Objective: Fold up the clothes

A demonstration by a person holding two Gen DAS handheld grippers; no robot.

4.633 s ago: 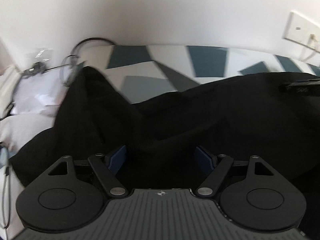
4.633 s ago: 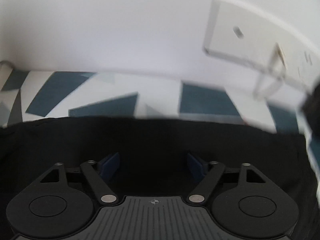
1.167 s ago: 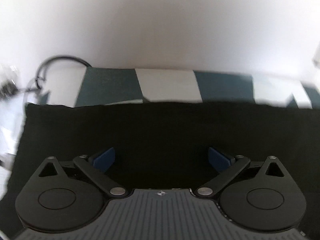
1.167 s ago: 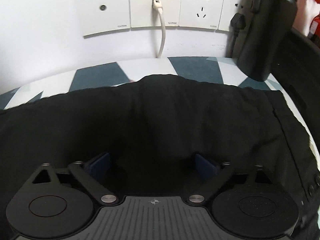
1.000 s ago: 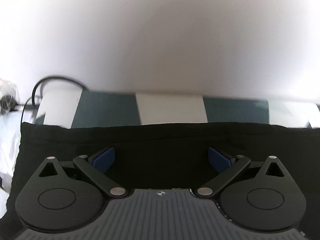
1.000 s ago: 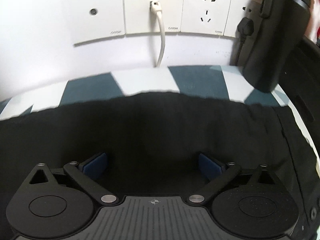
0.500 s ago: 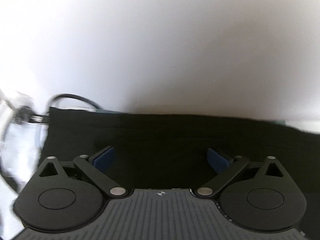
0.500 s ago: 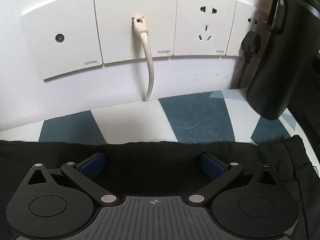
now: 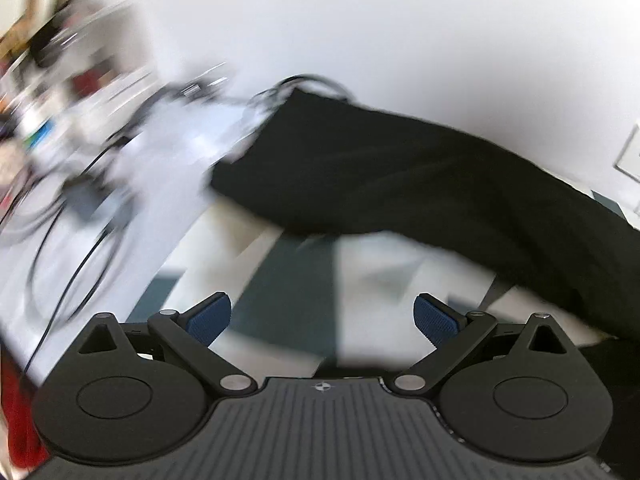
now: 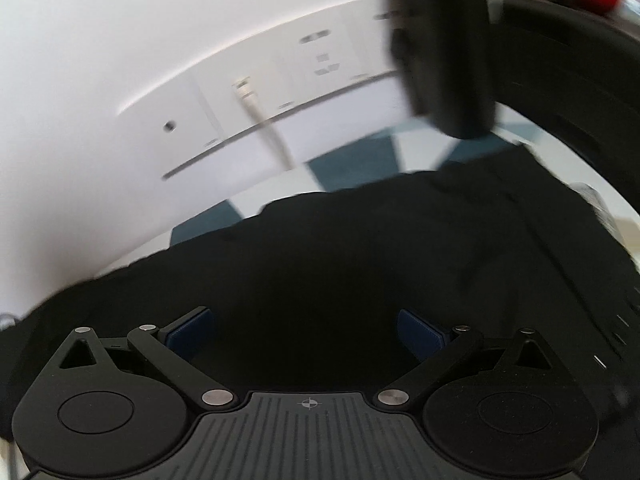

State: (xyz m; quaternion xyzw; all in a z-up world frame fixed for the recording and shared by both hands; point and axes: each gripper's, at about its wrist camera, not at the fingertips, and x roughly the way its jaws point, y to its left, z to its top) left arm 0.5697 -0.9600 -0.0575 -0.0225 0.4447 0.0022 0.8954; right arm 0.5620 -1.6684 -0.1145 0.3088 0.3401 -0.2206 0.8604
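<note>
Each handheld gripper is matte black: the left gripper (image 9: 322, 317) and the right gripper (image 10: 303, 332) both carry two blue, finely textured pads (image 9: 210, 317) on angled black link arms. Silver round screws (image 9: 233, 381) mark the pivots, with a large round disc on either side. Between them sits a grey ribbed plate (image 10: 308, 436) bearing a small crosshair marking.

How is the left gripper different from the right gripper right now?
The left gripper has only the patterned cover between its pads, with the black garment lying farther off. The right gripper sits over that garment, dark cloth filling the space between its pads. Both stand wide open, holding nothing, and both have blue pads.
</note>
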